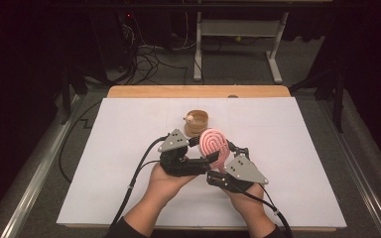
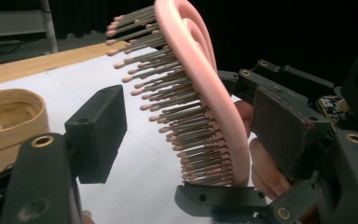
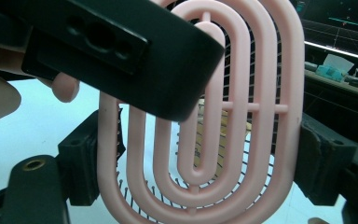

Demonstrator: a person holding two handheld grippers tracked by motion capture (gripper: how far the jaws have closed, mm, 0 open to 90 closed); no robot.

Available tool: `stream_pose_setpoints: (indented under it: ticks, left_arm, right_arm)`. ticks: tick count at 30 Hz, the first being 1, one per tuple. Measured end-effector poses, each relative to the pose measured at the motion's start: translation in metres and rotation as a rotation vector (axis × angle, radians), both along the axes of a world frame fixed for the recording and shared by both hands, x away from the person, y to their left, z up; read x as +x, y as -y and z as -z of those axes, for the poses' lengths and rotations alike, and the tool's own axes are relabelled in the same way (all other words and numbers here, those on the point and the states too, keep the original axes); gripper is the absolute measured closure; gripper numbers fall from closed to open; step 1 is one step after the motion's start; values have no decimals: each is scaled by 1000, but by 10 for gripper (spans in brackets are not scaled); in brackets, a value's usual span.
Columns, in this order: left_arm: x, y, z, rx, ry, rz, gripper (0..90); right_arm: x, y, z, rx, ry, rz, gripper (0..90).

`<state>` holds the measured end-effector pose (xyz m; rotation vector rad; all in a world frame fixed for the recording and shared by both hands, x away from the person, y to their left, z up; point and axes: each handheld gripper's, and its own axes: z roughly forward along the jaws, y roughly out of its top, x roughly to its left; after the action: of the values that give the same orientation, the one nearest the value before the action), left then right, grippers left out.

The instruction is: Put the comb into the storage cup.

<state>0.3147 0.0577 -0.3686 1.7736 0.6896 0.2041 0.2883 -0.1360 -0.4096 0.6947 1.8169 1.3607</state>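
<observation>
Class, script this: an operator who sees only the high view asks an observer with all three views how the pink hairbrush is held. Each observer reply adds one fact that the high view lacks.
Operator: Is the right gripper really clamping the hairbrush?
Observer: Yes. In the right gripper view its fingers sit against both long edges of the oval head.
Operator: And the left gripper, has it closed too?
Observer: No. In the left gripper view it straddles the head, and the finger on the bristle side stands clear of the bristles with a visible gap.
</observation>
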Motion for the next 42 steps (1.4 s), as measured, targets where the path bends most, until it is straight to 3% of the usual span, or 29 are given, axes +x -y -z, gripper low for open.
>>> stream_pose_setpoints:
  ticks: [12, 22, 42]
  left_arm:
    - [1, 1, 0, 6, -14, 9, 442]
    - [1, 2, -1, -3, -26, 18, 505]
    - [1, 4, -5, -15, -36, 8, 534]
  right_arm:
    - [0, -1, 1, 0, 10, 2, 198]
    - [-2, -2, 1, -6, 23, 6, 198]
    - [-2, 0, -2, -9, 37, 24, 198]
